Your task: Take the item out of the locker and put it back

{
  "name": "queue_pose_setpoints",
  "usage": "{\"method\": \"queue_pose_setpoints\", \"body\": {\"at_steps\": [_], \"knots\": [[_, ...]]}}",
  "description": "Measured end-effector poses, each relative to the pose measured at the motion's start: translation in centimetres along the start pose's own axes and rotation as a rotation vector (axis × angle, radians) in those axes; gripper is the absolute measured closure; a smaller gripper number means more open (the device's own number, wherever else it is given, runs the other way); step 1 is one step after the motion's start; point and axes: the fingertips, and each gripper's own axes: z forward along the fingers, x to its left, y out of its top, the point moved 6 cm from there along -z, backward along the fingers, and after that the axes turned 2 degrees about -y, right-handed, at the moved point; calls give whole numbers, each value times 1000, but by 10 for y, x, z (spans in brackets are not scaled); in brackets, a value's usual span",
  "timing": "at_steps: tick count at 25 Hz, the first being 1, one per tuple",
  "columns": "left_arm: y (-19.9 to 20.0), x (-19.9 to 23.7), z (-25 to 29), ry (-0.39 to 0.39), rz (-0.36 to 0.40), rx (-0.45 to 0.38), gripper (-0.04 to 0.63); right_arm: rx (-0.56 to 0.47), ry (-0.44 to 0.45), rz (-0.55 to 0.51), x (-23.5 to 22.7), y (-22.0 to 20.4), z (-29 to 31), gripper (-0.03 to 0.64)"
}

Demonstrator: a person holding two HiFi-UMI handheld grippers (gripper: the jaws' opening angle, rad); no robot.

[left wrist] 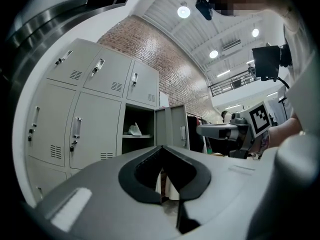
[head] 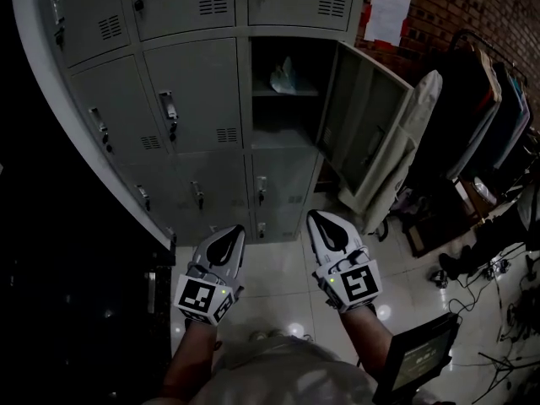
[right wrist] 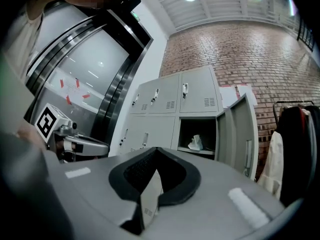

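A crumpled white item (head: 282, 78) lies on the shelf of the open locker (head: 283, 133), whose grey door (head: 363, 121) swings out to the right. Both grippers hang low in front of me, well short of the locker. My left gripper (head: 229, 231) is shut and empty, and so is my right gripper (head: 319, 217). The left gripper view has the item (left wrist: 134, 130) far beyond the shut jaws (left wrist: 161, 148). In the right gripper view the item (right wrist: 196, 143) sits in the locker past the shut jaws (right wrist: 157, 150).
Shut grey lockers (head: 190, 99) fill the wall around the open one. A white garment (head: 415, 137) hangs just right of the door, beside a rack of dark clothes (head: 494, 99). Cables and shoes (head: 468, 272) litter the floor at right. A dark screen (head: 418, 357) is near my right arm.
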Motion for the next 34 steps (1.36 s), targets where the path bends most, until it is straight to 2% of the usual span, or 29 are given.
{"method": "queue_pose_setpoints", "body": {"at_steps": [12, 34], "knots": [[11, 3, 3, 5, 46, -18, 592, 28, 22, 14, 2, -6, 0, 615], [8, 3, 18, -14, 40, -2, 592, 58, 21, 11, -4, -13, 6, 615]]}}
